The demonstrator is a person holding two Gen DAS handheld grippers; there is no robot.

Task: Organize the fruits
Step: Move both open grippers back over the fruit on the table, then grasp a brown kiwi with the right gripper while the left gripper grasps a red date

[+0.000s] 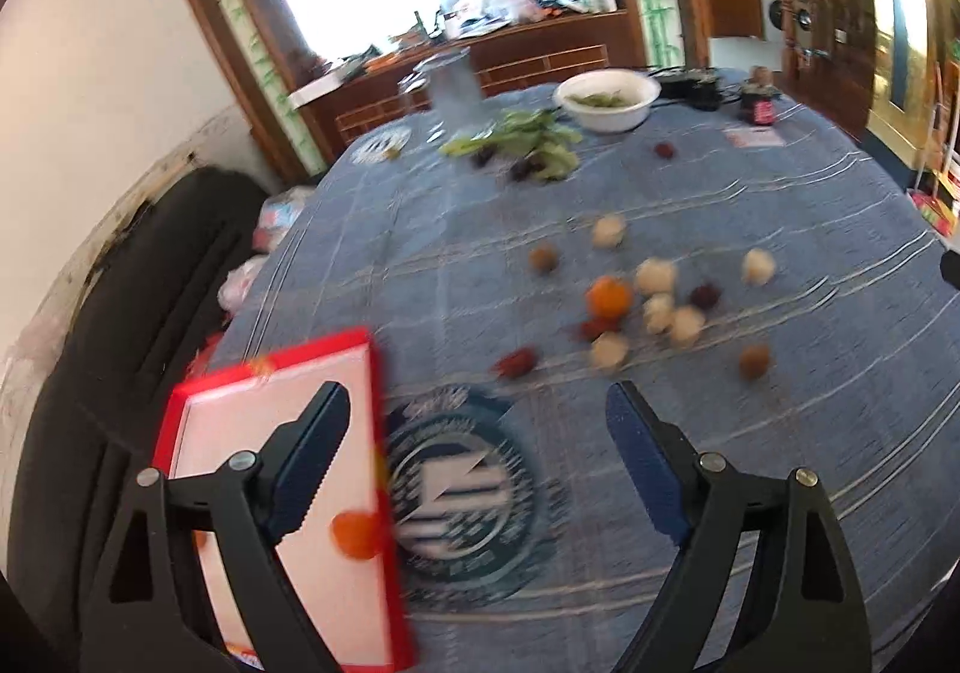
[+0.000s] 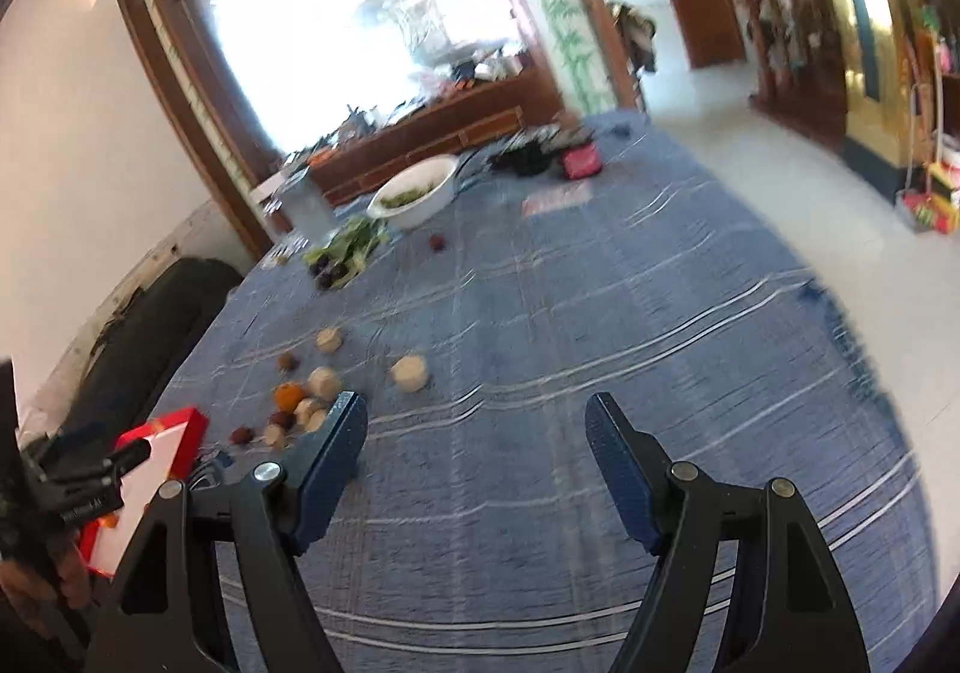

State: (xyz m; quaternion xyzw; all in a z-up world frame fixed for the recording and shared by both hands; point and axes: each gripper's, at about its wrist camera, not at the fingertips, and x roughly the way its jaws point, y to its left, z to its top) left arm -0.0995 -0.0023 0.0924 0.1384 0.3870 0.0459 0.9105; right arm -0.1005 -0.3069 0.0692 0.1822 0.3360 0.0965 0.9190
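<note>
Both my grippers are hovering spread wide, holding nothing.
My left gripper [image 1: 477,421] and right gripper [image 2: 477,430] are hanging over the blue striped tablecloth [image 2: 600,313] — the red-rimmed white rectangular tray [image 1: 240,433] is lying at its left edge, long axis pointing away from me, one small round orange fruit [image 1: 357,535] inside.

Blue-clothed table [image 1: 780,205], scattered fruits [image 1: 660,307], tray [image 1: 360,367]

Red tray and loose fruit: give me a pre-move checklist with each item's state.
1. Left gripper open and empty: ok.
2. Right gripper open and empty: ok.
3. Red tray has free room, only one orange fruit clearly inside: ok.
4. Next target visible, the orange lies among pale round fruits on the blue tablecloth: ok.
5. Clear grasp on that orange, with neighbours crowding it: not ok.
6. Sharp view, both cameras motion-blurred: not ok.
</note>
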